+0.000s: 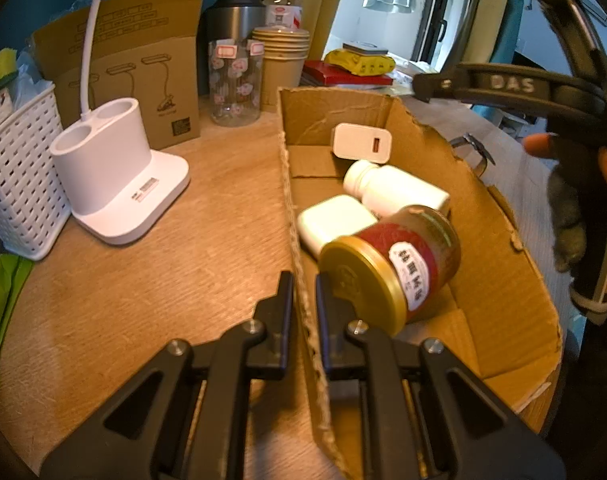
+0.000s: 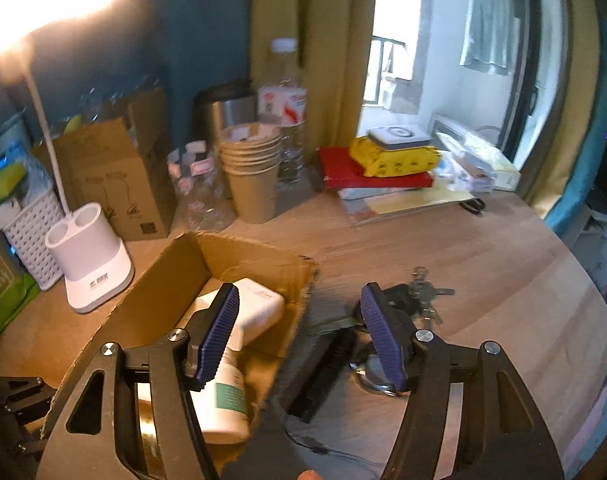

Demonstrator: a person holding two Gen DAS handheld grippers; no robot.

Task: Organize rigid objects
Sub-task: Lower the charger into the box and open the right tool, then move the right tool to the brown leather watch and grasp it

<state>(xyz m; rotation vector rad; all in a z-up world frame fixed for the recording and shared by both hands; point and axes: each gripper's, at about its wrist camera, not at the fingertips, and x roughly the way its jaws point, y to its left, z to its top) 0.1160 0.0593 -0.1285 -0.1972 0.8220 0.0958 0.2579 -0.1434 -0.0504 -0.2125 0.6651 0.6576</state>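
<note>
A cardboard box (image 1: pixel 499 280) lies open on the wooden table. Inside it lie a gold-lidded jar (image 1: pixel 387 268) on its side, a white pill bottle (image 1: pixel 395 190), a white charger (image 1: pixel 361 142) and a white case (image 1: pixel 335 220). My left gripper (image 1: pixel 304 284) is shut on the box's left wall. My right gripper (image 2: pixel 299 336) is open and empty above the table beside the box (image 2: pixel 263 252). Under it lie a black flashlight-like bar (image 2: pixel 323 376), a watch (image 2: pixel 377 380) and a bunch of keys (image 2: pixel 423 296).
A white lamp base (image 1: pixel 115 184), a white basket (image 1: pixel 15 184), a brown carton (image 1: pixel 143 80), a clear jar (image 1: pixel 233 80), stacked paper cups (image 1: pixel 281 64), a steel tumbler and a water bottle stand at the back. Books with a yellow pack (image 2: pixel 395 160) lie back right.
</note>
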